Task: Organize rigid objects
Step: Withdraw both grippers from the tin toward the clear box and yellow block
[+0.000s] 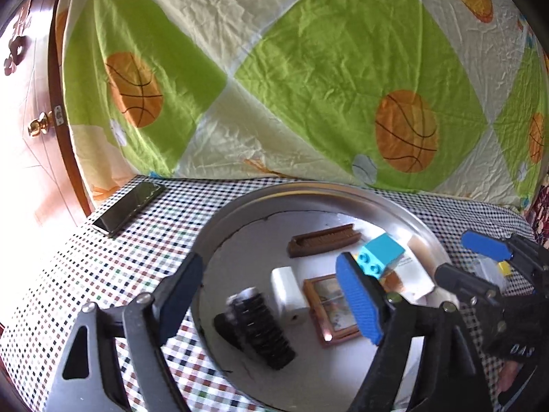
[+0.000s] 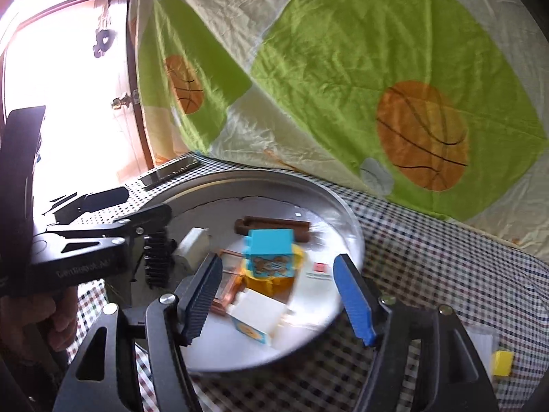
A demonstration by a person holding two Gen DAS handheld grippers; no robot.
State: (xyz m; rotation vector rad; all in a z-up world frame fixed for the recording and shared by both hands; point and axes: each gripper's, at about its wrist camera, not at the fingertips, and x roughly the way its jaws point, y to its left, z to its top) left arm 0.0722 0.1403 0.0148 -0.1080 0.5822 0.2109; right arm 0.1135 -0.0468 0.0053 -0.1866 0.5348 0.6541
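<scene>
The letters "DAS" are seen in white on the black glove at the right edge of the left wrist view. Raised lettering is carried on the body of the left gripper in the right wrist view, but it cannot be read.

Turquoise block on silver tray (green-and-cream basketball sheet behind).

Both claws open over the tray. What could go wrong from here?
1. The blue block sits tilted on the yellow piece and may topple if nudged.
2. The tray is crowded, so the left claw could knock the black roller or white roll.
3. The claws are close and may collide.
</scene>
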